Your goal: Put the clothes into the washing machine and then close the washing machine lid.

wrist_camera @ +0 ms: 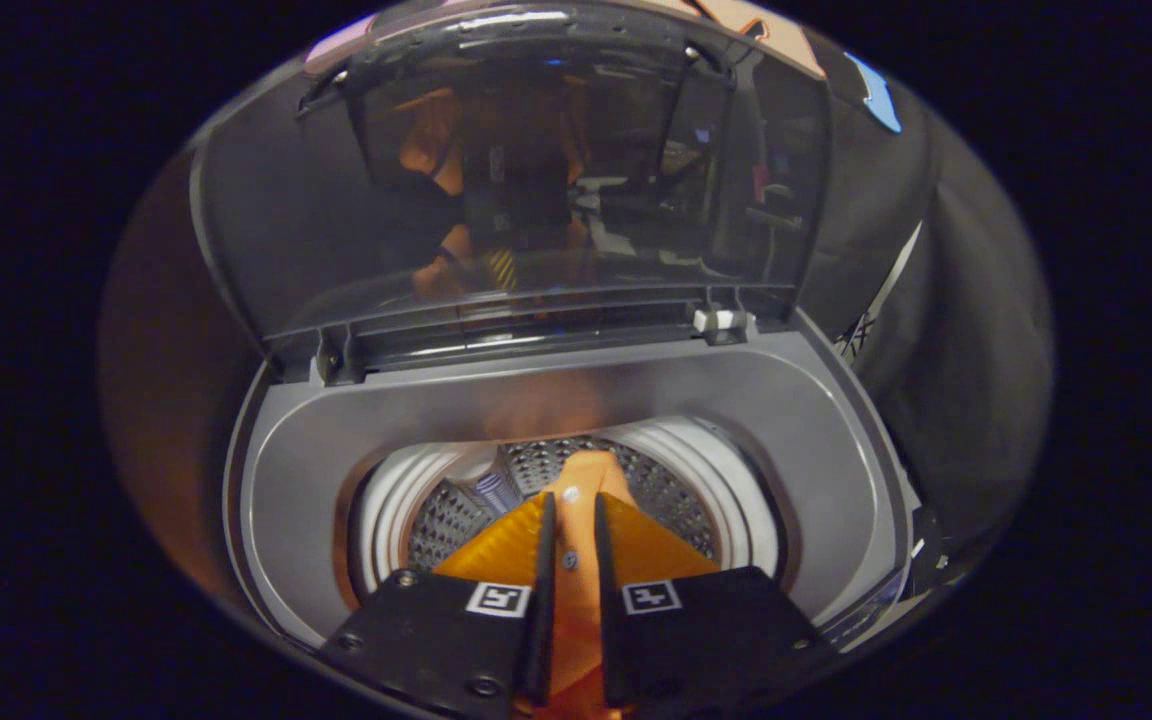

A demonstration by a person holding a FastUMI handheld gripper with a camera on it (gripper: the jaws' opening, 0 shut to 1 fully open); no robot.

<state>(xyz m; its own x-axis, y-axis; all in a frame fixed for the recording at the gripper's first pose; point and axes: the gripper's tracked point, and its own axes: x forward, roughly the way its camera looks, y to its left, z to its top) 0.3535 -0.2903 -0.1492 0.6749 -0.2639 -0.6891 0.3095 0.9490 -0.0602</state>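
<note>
The gripper (570, 505) hangs over the open mouth of the washing machine (816, 420), pointing down into it. Its two fingers (542, 560) stand close together with a narrow gap, and a strip of orange cloth (586, 475) runs up through that gap, so both fingers press on it. The cloth spreads out behind the fingers at 9 and 3 o'clock and rises past the tips toward 12 o'clock, where a small white button sits on it just beyond them.

The cloth hangs over the drum (666, 490), whose perforated metal wall shows around it from 10 to 2 o'clock, ringed by a white collar. The grey top deck of the machine surrounds that collar.

The lid (266, 220) stands raised at 12 o'clock beyond the drum, hinged along the back edge of the deck. Its dark glossy panel carries dim reflections with orange patches. A small white catch (723, 320) sits on the hinge line at about 1 o'clock from the fingertips.
</note>
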